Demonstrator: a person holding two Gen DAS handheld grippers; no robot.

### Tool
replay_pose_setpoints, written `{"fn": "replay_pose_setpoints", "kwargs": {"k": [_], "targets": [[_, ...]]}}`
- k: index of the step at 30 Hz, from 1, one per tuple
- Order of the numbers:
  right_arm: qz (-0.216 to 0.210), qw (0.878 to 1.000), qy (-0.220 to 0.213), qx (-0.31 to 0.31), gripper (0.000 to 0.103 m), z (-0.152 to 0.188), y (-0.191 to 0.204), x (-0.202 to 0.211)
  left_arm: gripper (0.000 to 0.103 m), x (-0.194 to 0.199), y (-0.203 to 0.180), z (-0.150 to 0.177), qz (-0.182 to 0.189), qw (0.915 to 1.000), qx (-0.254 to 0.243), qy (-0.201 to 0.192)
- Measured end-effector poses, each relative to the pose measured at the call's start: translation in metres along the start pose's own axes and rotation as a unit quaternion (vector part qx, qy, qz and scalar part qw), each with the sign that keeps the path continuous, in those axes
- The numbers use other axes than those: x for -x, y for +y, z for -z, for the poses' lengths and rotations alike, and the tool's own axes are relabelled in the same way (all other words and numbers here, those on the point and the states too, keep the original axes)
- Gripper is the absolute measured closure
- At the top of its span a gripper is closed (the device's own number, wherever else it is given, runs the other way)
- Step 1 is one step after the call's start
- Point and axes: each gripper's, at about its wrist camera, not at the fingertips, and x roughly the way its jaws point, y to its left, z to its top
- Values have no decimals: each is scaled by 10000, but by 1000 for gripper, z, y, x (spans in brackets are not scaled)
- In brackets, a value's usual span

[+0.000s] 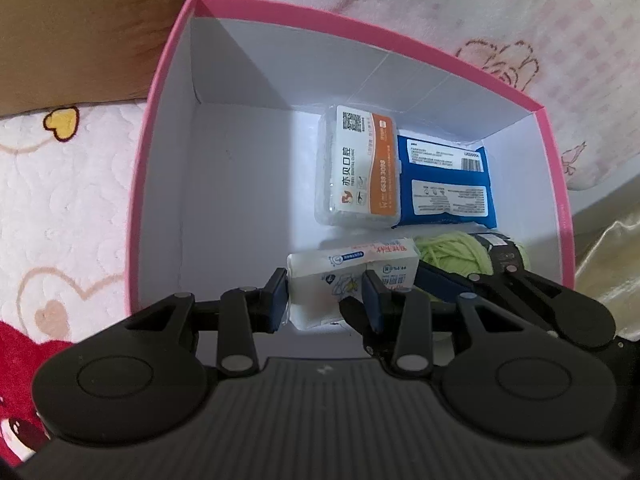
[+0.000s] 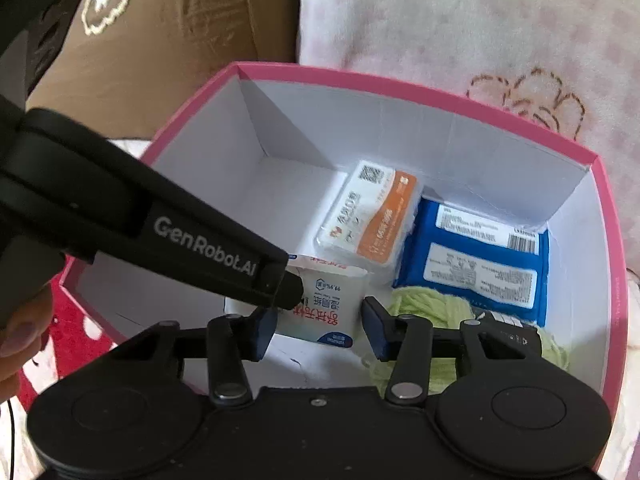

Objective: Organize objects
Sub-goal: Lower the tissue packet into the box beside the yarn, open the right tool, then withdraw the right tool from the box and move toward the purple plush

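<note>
A pink box (image 1: pixel 360 24) (image 2: pixel 400 84) with white walls stands open on a bed. My left gripper (image 1: pixel 326 300) is shut on a white tissue pack (image 1: pixel 320 276) (image 2: pixel 332 300), low in the box near its front wall. Its finger (image 2: pixel 286 286) reaches in from the left in the right wrist view. My right gripper (image 2: pixel 320 328) hovers just above the pack's near end. Its jaws are partly apart and the pads press on nothing. Its finger (image 1: pixel 440 286) lies over a green yarn ball (image 1: pixel 452 252) (image 2: pixel 424 304).
Further back in the box lie a white and orange packet (image 1: pixel 360 168) (image 2: pixel 368 216) and a blue packet (image 1: pixel 444 184) (image 2: pixel 472 256). The box's left floor (image 1: pixel 240 200) is bare. A cardboard carton (image 1: pixel 80 32) stands behind, on a patterned blanket (image 1: pixel 480 8). A person's hand (image 2: pixel 20 332) shows at the left.
</note>
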Motion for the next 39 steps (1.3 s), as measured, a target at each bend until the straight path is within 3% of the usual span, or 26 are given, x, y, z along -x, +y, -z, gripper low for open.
{"fn": "replay_pose_setpoints", "kwargs": {"k": [5,9,14,18,26,28,33,36,39], "targets": [[309,9994,85,109,61,4,6,-9,67,-7,-2,0,-60,10000,4,-72],[579,9983,7,95,77,8,5,-13,68,-9,-3,1,-91,9998,15,-176],[564,9976,-409,47,76,14,5,8,64,0,-7,6,-146,9991,-174,-368],[336,9967,-744,-6,71,26,7,41,62,16,-7,13,-111,9986,-323,-416],[132,9954,-949,22,68,46,17,96,61,52,-4,28,-187,9961,-690,-521],[78,9945,-1043,38,65,51,18,111,57,64,-2,33,-144,9956,-744,-544],[163,9919,-1251,166,40,61,30,146,53,103,-3,51,-211,9947,-849,-535],[141,9915,-1276,186,36,69,37,164,46,134,-5,66,-25,9939,-982,-501],[112,9900,-1386,221,31,77,45,185,44,160,-10,81,-97,9915,-1190,-517]]}}
